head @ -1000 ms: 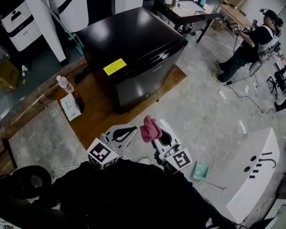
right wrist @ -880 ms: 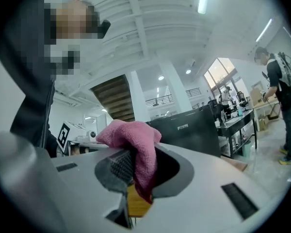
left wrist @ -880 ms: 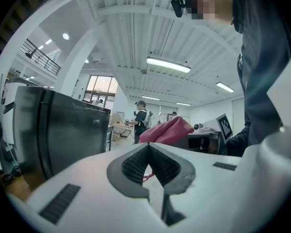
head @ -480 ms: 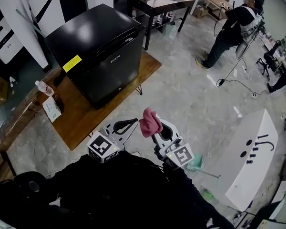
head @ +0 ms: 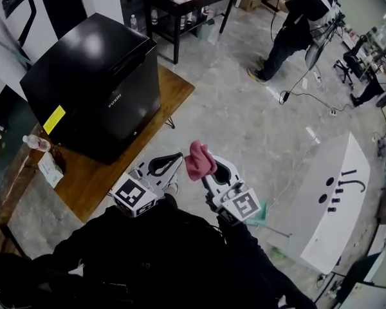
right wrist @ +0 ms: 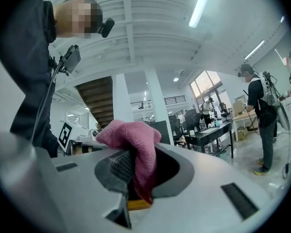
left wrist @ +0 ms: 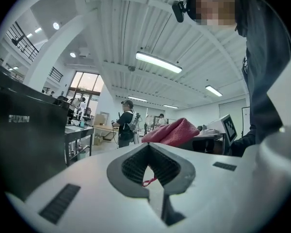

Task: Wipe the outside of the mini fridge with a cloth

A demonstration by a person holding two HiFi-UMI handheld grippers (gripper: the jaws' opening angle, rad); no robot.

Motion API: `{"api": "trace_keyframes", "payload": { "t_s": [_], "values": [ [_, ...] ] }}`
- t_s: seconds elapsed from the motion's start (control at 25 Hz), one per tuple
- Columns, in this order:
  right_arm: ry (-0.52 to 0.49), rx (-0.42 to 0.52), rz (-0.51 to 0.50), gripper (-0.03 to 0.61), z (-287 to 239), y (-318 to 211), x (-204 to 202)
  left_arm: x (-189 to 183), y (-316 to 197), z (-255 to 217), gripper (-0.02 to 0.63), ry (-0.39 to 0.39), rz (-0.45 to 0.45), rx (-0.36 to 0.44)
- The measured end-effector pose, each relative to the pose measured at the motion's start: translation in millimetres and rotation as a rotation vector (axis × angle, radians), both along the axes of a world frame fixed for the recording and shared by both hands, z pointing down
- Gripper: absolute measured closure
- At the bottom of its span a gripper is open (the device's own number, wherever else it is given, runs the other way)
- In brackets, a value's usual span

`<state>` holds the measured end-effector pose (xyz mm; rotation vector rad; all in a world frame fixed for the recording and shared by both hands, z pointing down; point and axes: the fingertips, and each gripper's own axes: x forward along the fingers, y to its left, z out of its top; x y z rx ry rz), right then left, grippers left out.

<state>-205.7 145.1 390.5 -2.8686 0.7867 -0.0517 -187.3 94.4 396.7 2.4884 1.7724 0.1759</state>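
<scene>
Head view has swung: mini fridge (head: 93,76) now sits upper left on the wooden bench's (head: 174,85) far end, well apart from right gripper (head: 208,170) clamping pink cloth (head: 199,159) and left gripper (head: 178,158), closed on nothing; wiping unstarted.

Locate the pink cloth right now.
Head view, lower centre: the pink cloth is clamped in the right gripper, just right of the left gripper, away from the mini fridge at upper left.

Bright, even indoor lighting from ceiling strip lights (left wrist: 158,62). Soft glare patch on the mini fridge (head: 93,44) top. Both gripper views show strong fisheye bending, black vignetted corners and a soft-focus foreground.
</scene>
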Motion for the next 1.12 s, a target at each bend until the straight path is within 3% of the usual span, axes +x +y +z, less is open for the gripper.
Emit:
{"api": "trace_keyframes", "payload": {
  "t_s": [0.28, 0.72, 0.92, 1.12],
  "values": [
    [-0.014, -0.035, -0.002, 0.5, -7, 66, 113, 107, 71, -9, 0.607, 0.009, 0.014, -0.031],
    [-0.055, -0.016, -0.036, 0.5, -7, 145, 248, 240, 141, -3, 0.607, -0.017, -0.031, 0.006],
    [-0.07, 0.002, -0.136, 0.5, 7, 187, 313, 296, 172, 10, 0.607, -0.048, -0.138, 0.025],
    [-0.065, 0.016, -0.318, 0.5, 17, 218, 378, 356, 205, 13, 0.607, -0.046, -0.338, 0.045]
  ]
}}
